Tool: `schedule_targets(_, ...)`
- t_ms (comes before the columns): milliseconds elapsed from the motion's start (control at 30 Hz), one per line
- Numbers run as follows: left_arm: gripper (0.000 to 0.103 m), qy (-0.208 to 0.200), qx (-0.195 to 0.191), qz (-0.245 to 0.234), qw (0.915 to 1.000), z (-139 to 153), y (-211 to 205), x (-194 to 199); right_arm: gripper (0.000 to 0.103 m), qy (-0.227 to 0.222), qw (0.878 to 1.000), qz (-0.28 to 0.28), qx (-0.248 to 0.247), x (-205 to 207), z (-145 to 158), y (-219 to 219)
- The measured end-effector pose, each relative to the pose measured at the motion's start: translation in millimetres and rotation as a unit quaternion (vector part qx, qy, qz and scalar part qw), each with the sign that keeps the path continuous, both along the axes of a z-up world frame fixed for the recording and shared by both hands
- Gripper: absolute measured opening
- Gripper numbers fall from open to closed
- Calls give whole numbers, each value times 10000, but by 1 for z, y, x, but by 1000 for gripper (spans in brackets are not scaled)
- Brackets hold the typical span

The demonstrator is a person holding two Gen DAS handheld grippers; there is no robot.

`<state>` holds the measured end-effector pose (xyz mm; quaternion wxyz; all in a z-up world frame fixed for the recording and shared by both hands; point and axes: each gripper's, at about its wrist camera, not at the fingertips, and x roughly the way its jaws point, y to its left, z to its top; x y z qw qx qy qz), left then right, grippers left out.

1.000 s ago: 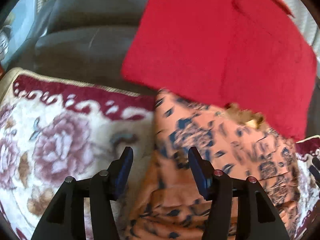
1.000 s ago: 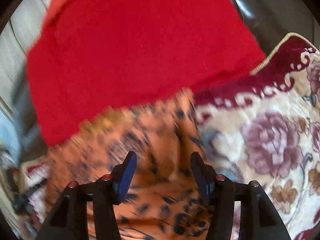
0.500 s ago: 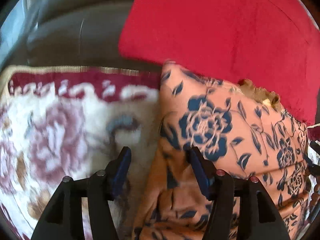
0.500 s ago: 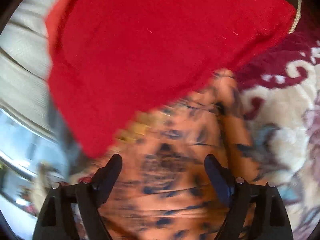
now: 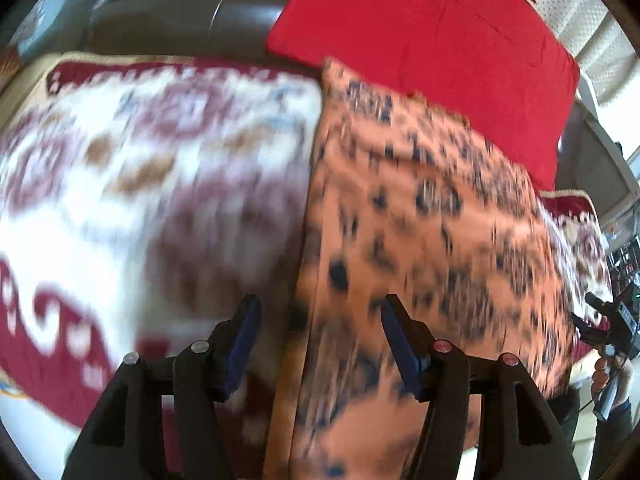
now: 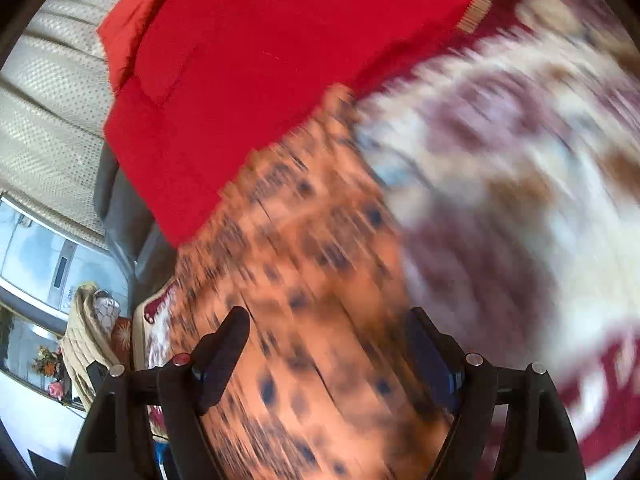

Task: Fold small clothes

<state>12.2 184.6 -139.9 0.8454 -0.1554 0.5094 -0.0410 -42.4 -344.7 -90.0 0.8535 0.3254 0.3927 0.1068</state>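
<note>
An orange cloth point(image 5: 432, 232) with dark blue print is seen spread flat on a flowered blanket point(image 5: 132, 184), its far end touching a red cloth point(image 5: 432, 36) behind it. The left claw point(image 5: 318, 344) is held with its jaws apart over the orange cloth's left edge, nothing between them. The right claw point(image 6: 328, 348) is likewise spread wide above the same cloth point(image 6: 316, 264), gripping nothing. Both views are blurred.
</note>
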Motion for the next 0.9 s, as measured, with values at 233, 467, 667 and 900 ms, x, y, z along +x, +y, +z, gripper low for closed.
schedule_targets(233, 63, 143, -231, 47, 9996, -11, -2, -54, 83, 293, 9988, -3, 404, -85, -41, -26)
schedule_targets(467, 63, 13, -775, 355, 9964, 4, 6, -79, 72, 170, 9982, 285, 491, -100, -42, -11)
schedule_targets(667, 62, 437, -702, 343, 9960, -19, 2, -70, 70, 283, 9977, 204, 577, -96, -52, -7)
schedule_targets(900, 22, 487, -395, 275, 9977, -20, -7, -71, 36, 278, 9987, 227, 375, -102, -46, -3)
